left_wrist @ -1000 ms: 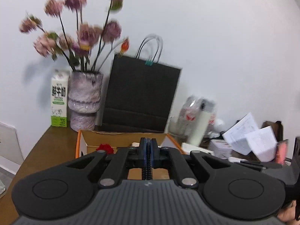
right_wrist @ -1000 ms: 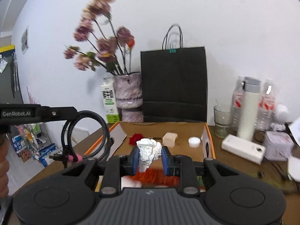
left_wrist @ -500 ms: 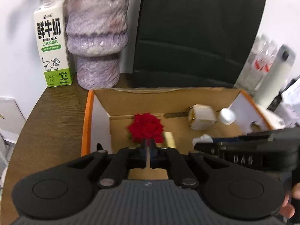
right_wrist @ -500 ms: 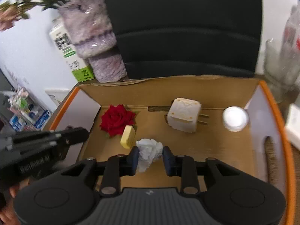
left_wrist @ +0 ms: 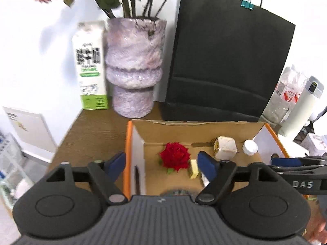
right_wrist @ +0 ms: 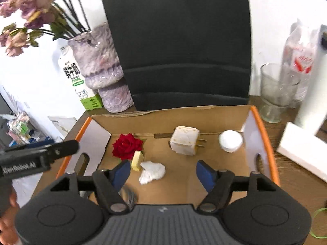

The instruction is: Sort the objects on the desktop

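An open cardboard box (right_wrist: 196,114) with orange edges holds a red rose (right_wrist: 127,146), a yellow eraser (right_wrist: 137,160), a crumpled white paper wad (right_wrist: 152,172), a beige plug adapter (right_wrist: 185,139) and a white cap (right_wrist: 231,140). My right gripper (right_wrist: 163,173) is open and empty just above the wad. My left gripper (left_wrist: 161,164) is open and empty over the box's left wall (left_wrist: 139,149), with the rose (left_wrist: 174,157), eraser (left_wrist: 194,168), adapter (left_wrist: 224,148) and cap (left_wrist: 250,147) beyond it.
Behind the box stand a purple vase (left_wrist: 133,65) of flowers, a milk carton (left_wrist: 91,65) and a black paper bag (left_wrist: 229,61). At right are a glass (right_wrist: 276,94), bottles (right_wrist: 298,57) and a white block (right_wrist: 302,149). The table's left edge is near.
My right gripper opened and let the paper wad drop into the box next to the eraser. My left gripper opened too and drew back and up from the rose.
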Demonstrator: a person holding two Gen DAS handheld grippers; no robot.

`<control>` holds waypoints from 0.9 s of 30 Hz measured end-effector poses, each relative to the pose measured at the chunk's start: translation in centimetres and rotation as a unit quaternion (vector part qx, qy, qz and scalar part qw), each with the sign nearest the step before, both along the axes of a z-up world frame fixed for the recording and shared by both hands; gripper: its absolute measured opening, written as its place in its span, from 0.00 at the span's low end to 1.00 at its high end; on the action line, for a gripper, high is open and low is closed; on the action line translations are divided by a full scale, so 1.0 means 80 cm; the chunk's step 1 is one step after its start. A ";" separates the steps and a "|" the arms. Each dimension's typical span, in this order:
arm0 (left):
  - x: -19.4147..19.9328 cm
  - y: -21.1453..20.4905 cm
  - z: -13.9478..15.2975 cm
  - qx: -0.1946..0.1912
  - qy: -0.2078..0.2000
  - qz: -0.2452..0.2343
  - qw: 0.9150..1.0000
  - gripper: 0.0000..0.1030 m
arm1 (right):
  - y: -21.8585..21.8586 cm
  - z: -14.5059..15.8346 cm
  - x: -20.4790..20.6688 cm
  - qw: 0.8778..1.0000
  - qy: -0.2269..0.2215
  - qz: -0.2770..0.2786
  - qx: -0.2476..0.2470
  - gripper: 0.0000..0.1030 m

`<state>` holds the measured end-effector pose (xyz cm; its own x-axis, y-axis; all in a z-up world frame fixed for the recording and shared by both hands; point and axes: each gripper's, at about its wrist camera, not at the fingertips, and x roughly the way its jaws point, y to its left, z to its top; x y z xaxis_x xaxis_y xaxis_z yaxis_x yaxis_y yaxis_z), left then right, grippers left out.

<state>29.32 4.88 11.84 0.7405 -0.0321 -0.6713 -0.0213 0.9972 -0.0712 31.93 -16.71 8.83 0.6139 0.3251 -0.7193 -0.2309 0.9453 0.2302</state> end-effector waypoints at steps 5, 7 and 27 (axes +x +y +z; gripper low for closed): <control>-0.085 -0.018 0.018 0.001 -0.020 -0.001 1.000 0.97 | -0.016 0.015 -0.069 1.000 -0.017 0.004 -0.015 0.77; -0.140 -0.024 0.013 -0.014 -0.034 0.001 0.999 1.00 | -0.029 0.016 -0.115 0.999 -0.032 0.000 -0.013 0.77; -0.469 -0.067 -0.121 0.021 -0.105 -0.062 0.992 1.00 | -0.077 -0.113 -0.499 0.993 -0.115 -0.010 -0.031 0.94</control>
<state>-8.19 -0.48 2.15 0.8560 -0.1069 -0.5058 0.1128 0.9934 -0.0191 -7.95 -22.86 -0.19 0.7696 0.2710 -0.5782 -0.2517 0.9609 0.1154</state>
